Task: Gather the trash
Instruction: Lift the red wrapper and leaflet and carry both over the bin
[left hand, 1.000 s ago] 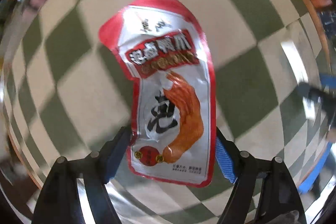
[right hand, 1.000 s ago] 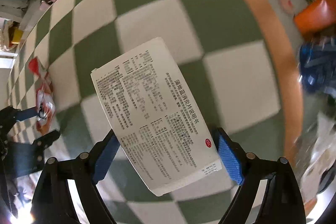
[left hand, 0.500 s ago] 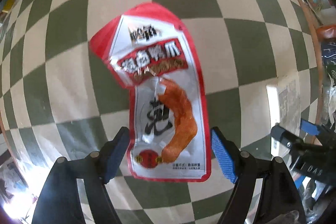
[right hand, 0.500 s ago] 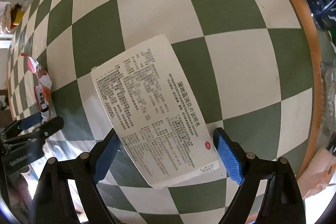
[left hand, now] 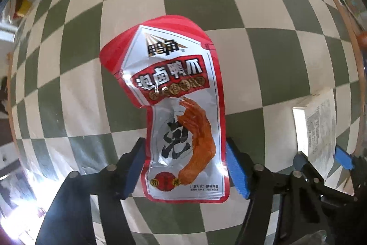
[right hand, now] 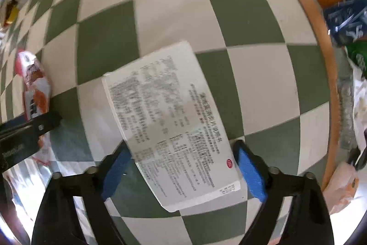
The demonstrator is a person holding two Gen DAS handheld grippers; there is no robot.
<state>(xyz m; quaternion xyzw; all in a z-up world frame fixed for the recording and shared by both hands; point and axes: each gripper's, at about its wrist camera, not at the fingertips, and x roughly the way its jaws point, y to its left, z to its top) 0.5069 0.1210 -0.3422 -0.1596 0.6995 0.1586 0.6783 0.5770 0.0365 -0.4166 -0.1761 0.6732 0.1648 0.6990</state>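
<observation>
Two pieces of litter are lying flat on a green-and-cream checkered floor (left hand: 263, 56), and a person is bringing a hand-held gripper straight down over each. On the left, the left gripper (left hand: 185, 167) is straddling the lower end of a red-and-white snack wrapper (left hand: 181, 111). Its blue pads (left hand: 236, 171) are sitting just beside the wrapper's long edges, and its jaws have just been closing, with the wrapper between them. They look close to pinching, though no firm press on the foil is showing, so the gripper reads as open. The wrapper is creased and slightly raised, which should give the pads an edge to catch.

To the right, the right gripper (right hand: 181, 171) is framing the near end of a printed paper leaflet (right hand: 169, 121). Its jaws too have just been closing around the sheet, with a gap remaining on the right side. The leaflet is lying askew across the squares, so the pads are meeting it at its narrow end, probably the easiest place to buckle thin paper upward. An orange rim (right hand: 321, 43) is curving along the floor's right edge, with assorted packaging beyond it.
</observation>
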